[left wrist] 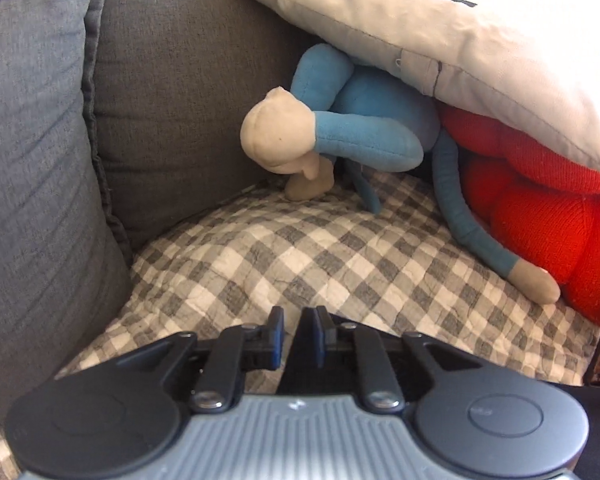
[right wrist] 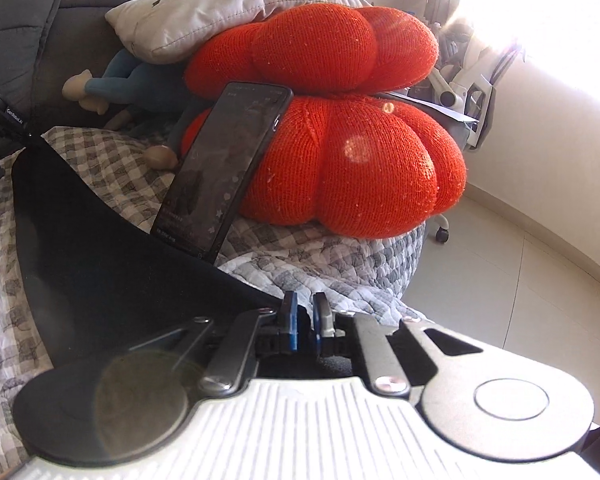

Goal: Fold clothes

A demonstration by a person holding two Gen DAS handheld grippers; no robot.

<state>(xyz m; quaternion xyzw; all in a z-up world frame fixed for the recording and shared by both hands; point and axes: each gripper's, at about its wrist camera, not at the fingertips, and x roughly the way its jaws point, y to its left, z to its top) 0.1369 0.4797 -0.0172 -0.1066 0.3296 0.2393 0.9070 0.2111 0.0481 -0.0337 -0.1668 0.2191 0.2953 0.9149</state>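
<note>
Garment [right wrist: 100, 260] stretched up-left from right tool [right wrist: 305, 312] (slightly apart), left tool [left wrist: 298, 320] slightly apart

Both wrist views low, close over checked quilt [left wrist: 300, 248], sharing red cushion [right wrist: 340, 168].

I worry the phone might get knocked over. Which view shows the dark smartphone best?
The right wrist view: the dark smartphone stands tilted, leaning against the orange knitted pumpkin-shaped cushion, its whole screen visible. The left wrist view does not show the phone, only the cushion's edge.
</note>
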